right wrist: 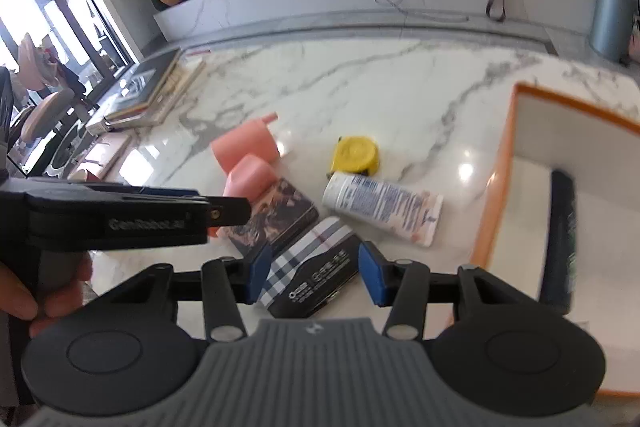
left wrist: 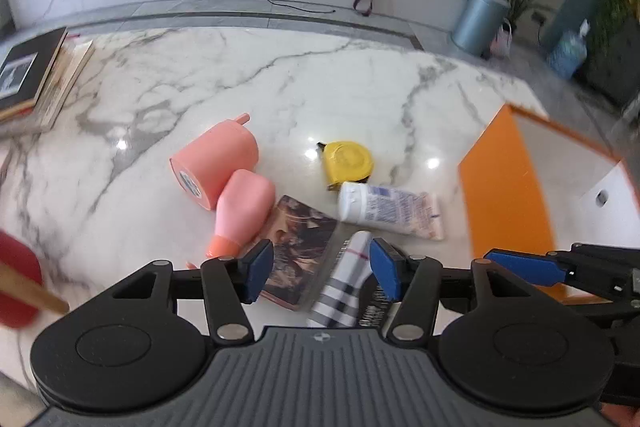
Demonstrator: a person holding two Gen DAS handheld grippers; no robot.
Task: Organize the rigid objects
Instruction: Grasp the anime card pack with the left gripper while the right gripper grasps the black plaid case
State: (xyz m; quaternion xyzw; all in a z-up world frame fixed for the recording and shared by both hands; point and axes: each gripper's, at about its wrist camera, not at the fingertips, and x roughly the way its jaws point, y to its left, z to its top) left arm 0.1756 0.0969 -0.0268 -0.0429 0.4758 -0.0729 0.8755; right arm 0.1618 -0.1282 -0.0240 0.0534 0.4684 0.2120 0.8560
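On the marble counter (left wrist: 280,83) a small cluster of rigid things is gathered: a pink cup (left wrist: 216,163) lying on its side, a pink bottle (left wrist: 242,211) touching it, a yellow tape measure (left wrist: 348,161), a white tube (left wrist: 388,211) just beside the tape, a dark patterned box (left wrist: 300,247) and a plaid-and-black box (right wrist: 308,275). An orange-rimmed white tray (right wrist: 500,187) is seen to the right, with a dark bottle (right wrist: 560,239) laid inside. The left gripper (left wrist: 322,269) is held over both boxes, jaws apart and nothing gripped. The right gripper (right wrist: 314,273) is held over the plaid-and-black box, jaws apart, its pads not pressing.
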